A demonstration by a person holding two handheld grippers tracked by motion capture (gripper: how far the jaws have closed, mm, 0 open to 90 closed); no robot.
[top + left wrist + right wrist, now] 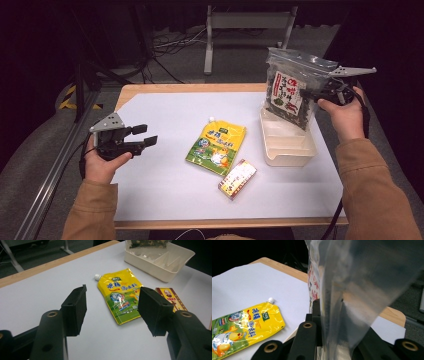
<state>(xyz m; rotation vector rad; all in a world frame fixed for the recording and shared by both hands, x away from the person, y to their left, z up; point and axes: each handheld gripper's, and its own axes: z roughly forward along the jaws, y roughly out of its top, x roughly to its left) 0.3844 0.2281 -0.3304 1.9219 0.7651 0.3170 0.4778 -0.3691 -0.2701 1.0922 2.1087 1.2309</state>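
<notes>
The clear bag [291, 87] hangs upright over the far end of the tray [295, 152], its long axis running top to bottom, the sealed top edge highest and the dark contents sunk to the lower end. Its printed label faces the person in the high view. The bottom corner of the bag dips toward the tray's far compartment; whether it touches the tray floor cannot be told. The tray is a pale, shallow box with dividers, standing near the right edge of the white table [160, 125], and its nearer compartments hold nothing that can be made out.

The right gripper [320, 92] is clamped on the bag's right edge (the right gripper view shows the plastic film pinched between the two black jaws, which stand nearly together). The right hand [345, 115] is raised above the table's right side, forearm coming up from the lower right corner.

The left gripper [142, 135] hovers low over the table's left side, pointing toward the middle, its jaws parted with nothing between them. The left hand [100, 162] wraps the handle from below.

A yellow pouch [216, 147] lies flat mid-table, spout toward the far side, and a small red box [237, 179] lies just beside its near corner.
</notes>
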